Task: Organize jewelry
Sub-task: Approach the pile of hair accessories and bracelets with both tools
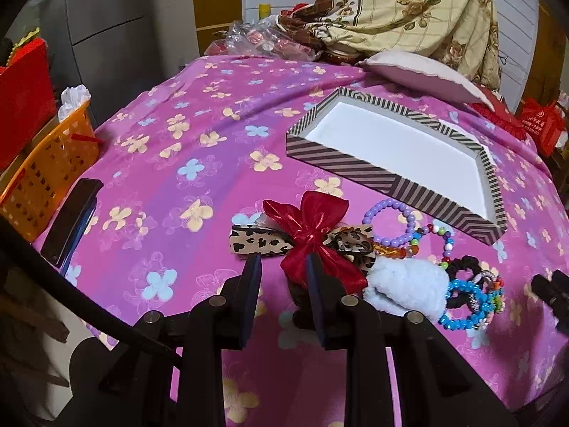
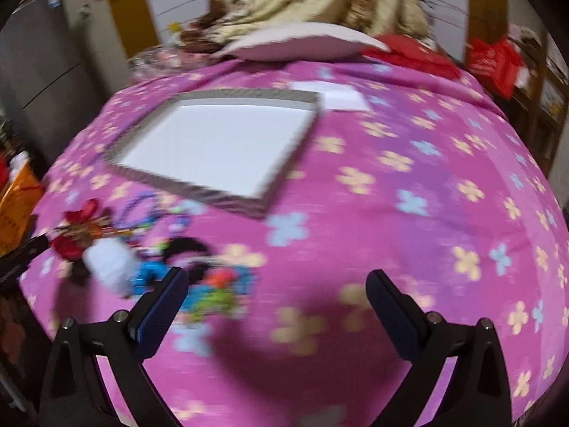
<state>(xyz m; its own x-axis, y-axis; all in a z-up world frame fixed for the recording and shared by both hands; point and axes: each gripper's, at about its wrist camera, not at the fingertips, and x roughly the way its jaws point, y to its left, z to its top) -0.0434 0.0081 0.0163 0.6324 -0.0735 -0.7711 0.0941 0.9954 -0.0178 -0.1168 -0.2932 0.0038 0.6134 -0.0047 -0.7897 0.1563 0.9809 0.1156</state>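
A pile of jewelry and hair pieces lies on the pink flowered cloth: a red satin bow (image 1: 313, 235), a leopard-print clip (image 1: 256, 243), a purple bead bracelet (image 1: 391, 222), a white fluffy piece (image 1: 405, 284), a blue bead bracelet (image 1: 466, 306) and black scrunchies. My left gripper (image 1: 283, 263) is open, its fingers low at the bow's near left edge, holding nothing. A striped tray with a white floor (image 1: 398, 149) lies beyond the pile, empty. In the blurred right wrist view my right gripper (image 2: 277, 284) is wide open above the cloth, right of the pile (image 2: 106, 249), with the tray (image 2: 217, 146) ahead.
An orange basket (image 1: 42, 178) and a dark flat case (image 1: 71, 220) sit at the table's left edge. A pink cushion (image 1: 423, 71), plastic bags and a draped flowered fabric (image 1: 409, 3) crowd the far side. A white paper (image 2: 338, 96) lies beside the tray.
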